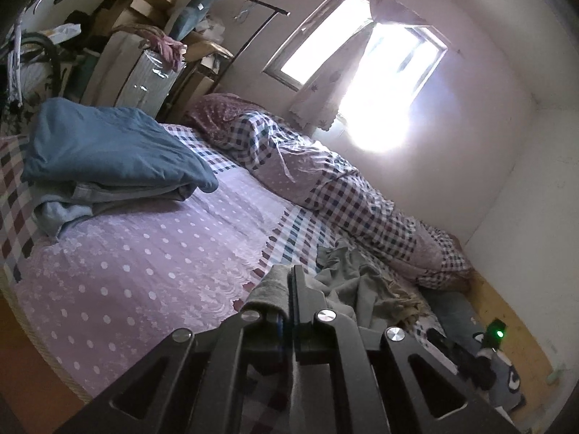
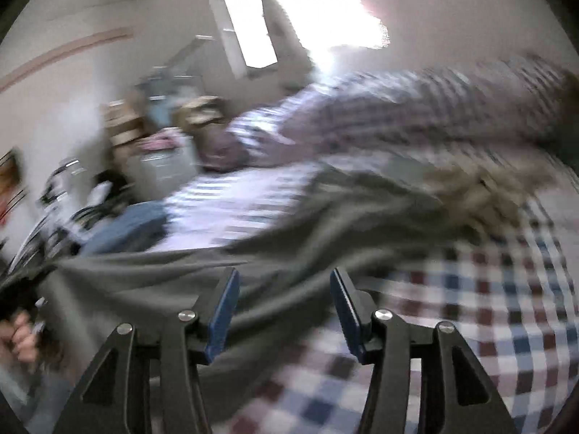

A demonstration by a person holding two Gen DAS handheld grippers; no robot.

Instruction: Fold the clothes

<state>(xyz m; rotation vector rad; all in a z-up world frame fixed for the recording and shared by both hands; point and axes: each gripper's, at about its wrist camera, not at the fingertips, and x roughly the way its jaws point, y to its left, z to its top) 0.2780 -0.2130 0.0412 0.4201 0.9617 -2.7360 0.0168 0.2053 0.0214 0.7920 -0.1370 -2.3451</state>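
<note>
Jaws: left gripper (image 1: 292, 282) clamps grey garment (image 1: 347, 271) edge; right gripper (image 2: 286, 300) open.

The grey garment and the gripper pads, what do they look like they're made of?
The grey garment looks like soft matte woven or knit cloth, perhaps cotton: it crumples into loose folds and drapes over the left gripper, which is shut on it. The blue pads on the open right gripper look like smooth rubber or plastic; blur leaves that uncertain.

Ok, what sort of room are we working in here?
Most likely a lived-in bedroom that doubles as storage: a bed with a dotted pink cover, a rolled checked quilt along the wall under a curtained window, and stacked cardboard boxes in the corner.
</note>
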